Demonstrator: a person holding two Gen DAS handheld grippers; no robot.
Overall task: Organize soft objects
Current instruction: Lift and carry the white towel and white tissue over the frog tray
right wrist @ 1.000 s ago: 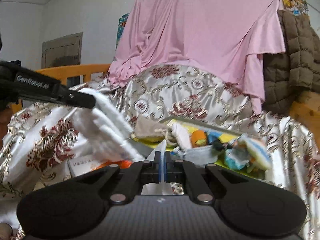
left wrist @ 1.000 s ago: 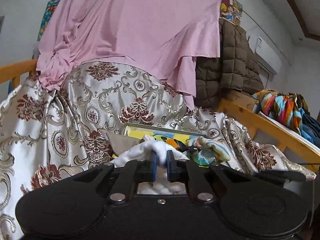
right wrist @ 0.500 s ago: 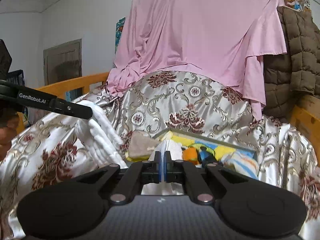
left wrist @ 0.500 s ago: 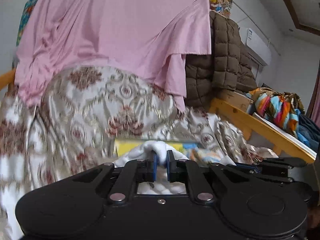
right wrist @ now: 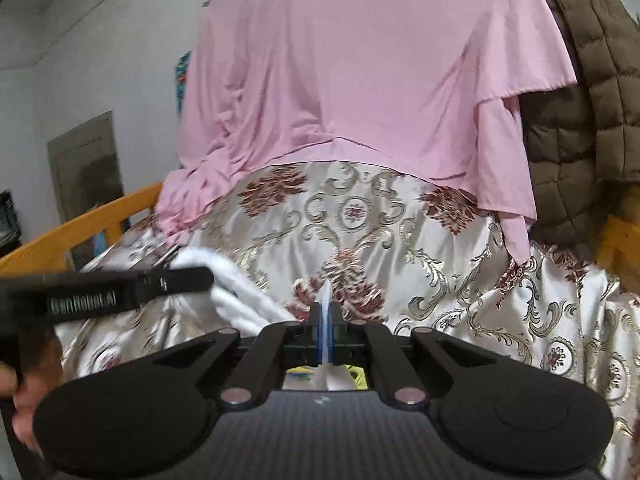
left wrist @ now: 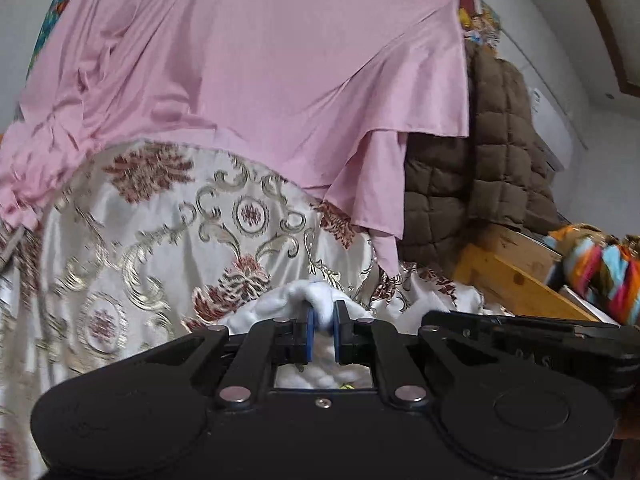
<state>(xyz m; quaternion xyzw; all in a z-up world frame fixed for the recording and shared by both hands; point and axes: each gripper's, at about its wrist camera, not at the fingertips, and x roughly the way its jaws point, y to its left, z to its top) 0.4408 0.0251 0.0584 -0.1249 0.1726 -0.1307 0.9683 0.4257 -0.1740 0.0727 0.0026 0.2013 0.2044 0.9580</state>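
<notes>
A white soft cloth [left wrist: 308, 300] is held between both grippers, lifted above the bed. My left gripper [left wrist: 323, 330] is shut on a thick bunched fold of it. My right gripper [right wrist: 325, 330] is shut on a thin edge of the same cloth [right wrist: 240, 300], which stretches left to the left gripper's finger [right wrist: 120, 292] seen side-on in the right wrist view. The right gripper's black body [left wrist: 540, 340] shows at the right in the left wrist view. The rest of the cloth hangs below, mostly hidden by the gripper bodies.
A silver floral satin cover [left wrist: 160, 240] drapes the bed, with a pink sheet [left wrist: 260, 60] hanging over it behind. A brown quilted jacket [left wrist: 500, 160] hangs at right. A wooden bed rail [left wrist: 520, 284] and a colourful cloth [left wrist: 600, 272] lie right; another rail [right wrist: 80, 228] is left.
Both grippers have risen with the white cloth and tilted upward. The yellow tray with small soft items has dropped out of view below the gripper bodies.
</notes>
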